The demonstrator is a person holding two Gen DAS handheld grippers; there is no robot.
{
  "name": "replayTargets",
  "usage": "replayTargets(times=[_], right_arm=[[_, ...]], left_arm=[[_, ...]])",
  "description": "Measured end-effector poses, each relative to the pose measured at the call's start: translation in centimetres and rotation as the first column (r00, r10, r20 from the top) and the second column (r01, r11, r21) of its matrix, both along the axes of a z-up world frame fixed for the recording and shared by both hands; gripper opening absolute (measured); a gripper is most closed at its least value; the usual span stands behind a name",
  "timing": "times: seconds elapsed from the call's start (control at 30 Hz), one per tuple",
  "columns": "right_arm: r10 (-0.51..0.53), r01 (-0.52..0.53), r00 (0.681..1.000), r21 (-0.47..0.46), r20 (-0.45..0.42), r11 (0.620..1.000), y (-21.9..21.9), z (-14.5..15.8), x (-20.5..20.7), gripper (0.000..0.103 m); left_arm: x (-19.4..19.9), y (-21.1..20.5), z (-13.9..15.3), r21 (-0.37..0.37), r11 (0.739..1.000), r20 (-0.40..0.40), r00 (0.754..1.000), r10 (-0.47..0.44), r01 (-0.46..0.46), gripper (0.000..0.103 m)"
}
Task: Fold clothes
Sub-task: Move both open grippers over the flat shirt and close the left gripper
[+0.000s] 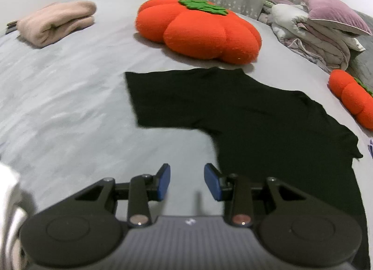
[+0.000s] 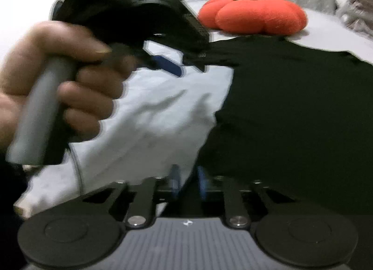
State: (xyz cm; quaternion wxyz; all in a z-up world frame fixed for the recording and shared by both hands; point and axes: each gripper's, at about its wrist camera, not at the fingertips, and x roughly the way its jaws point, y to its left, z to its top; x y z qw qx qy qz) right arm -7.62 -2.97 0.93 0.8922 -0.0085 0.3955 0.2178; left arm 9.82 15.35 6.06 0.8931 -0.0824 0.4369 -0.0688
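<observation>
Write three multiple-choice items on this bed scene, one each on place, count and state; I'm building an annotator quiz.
1. In the left wrist view, where does the folded pink garment lie from the black T-shirt? A far left, beyond it; B on it; C to its right.
2. How many orange cushions show there? A one; B two; C four.
3. The left tool is: A open, empty; B shut on the T-shirt; C shut on the garment.
Key: A, bare bed separates them; B, a second cushion sits at the right edge; A, sheet shows between its pads.
</observation>
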Motion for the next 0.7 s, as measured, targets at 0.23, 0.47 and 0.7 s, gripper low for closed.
replayTargets(times=[0.23,0.47,0.7], right_arm=[[-0.043,0.043,0.999,0.022,0.026,0.999,0.1,0.1,-0.7,0.005],[-0.02,0.021,0.997,-0.016,0.074,1.0,1.9,0.6,-1.7,0.005],[-0.026,0.028,0.997,-0.021,0.072,0.999,2.2,0.3,-1.8,0.028]], left_arm=[[-2.0,1.5,-0.2,-0.025,1.0,-0.024,1.0,0.016,-0.016,0.033],[-3.6,0.8,0.4,-0.033,0.999,-0.001,1.0,-0.02,0.02,0.034],[-4.4,1.6,0.4,-0.022,1.0,-0.005,1.0,-0.006,0.006,0.037]])
